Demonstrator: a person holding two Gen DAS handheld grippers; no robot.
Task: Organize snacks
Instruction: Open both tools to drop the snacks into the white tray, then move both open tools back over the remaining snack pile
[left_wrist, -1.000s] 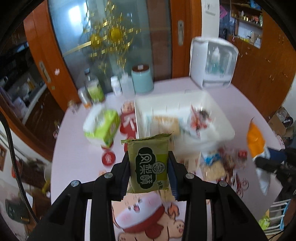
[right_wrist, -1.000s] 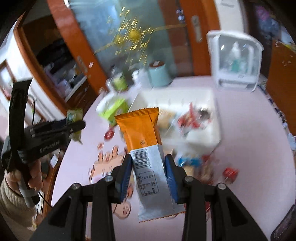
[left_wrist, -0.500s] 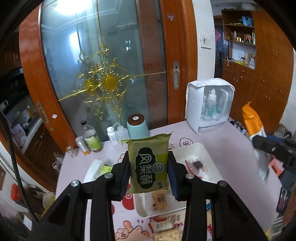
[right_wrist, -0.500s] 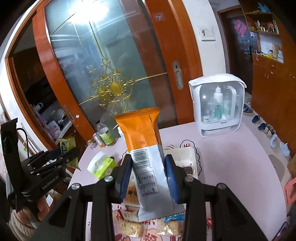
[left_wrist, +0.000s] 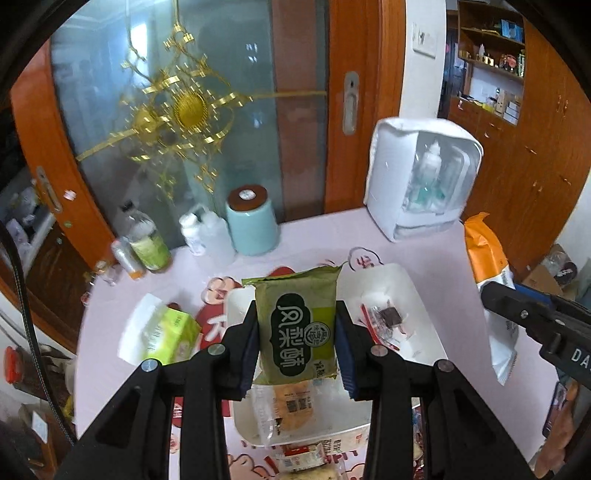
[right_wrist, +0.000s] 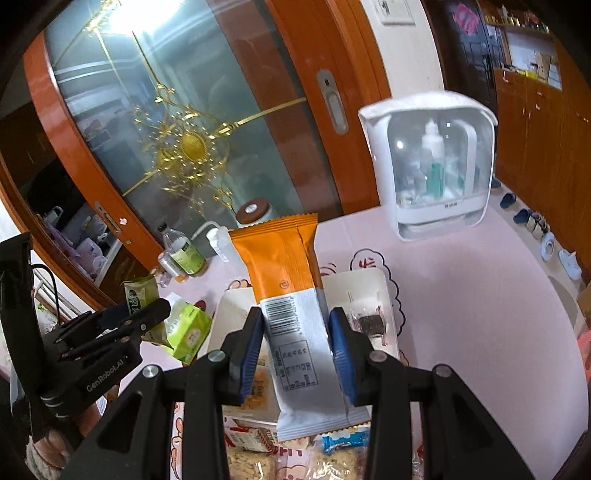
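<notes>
we've got the left hand-held gripper clamped on a green snack pack, right hand-held gripper pinching an orange-and-white wrapper, both above the white tray

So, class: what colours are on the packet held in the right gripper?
Orange top, white lower half with a barcode: the snack packet, clearest in the right wrist view.

Pink table bears white tray, tissue pack, bottles

Orange-framed glass door, wooden cabinets, pink table
</notes>
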